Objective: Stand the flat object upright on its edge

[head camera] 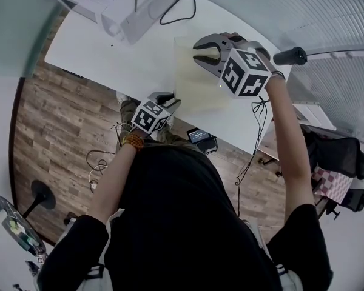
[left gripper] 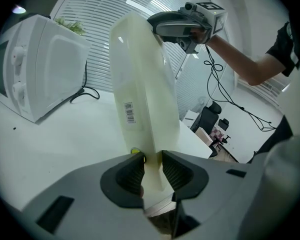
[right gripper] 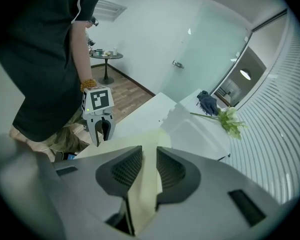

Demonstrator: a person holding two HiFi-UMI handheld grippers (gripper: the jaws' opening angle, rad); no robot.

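Pale-yellow cutting board (left gripper: 140, 94) is already upright by the tabletop's (left gripper: 50, 144) near edge. The left gripper (left gripper: 152, 170) clamps its bottom, the right gripper (right gripper: 149, 160) its top; steadying and release likely remain.

The left gripper (head camera: 171, 100) and right gripper (head camera: 205, 52) are grey, each with a black-and-white cube (head camera: 246, 71) behind its jaws. The shirt (head camera: 188, 217) is black.

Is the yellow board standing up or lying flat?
Standing up, leaning slightly: the pale yellow flat plastic board rises above the white table, left hand-held gripper clamping low, right hand-held gripper on top.
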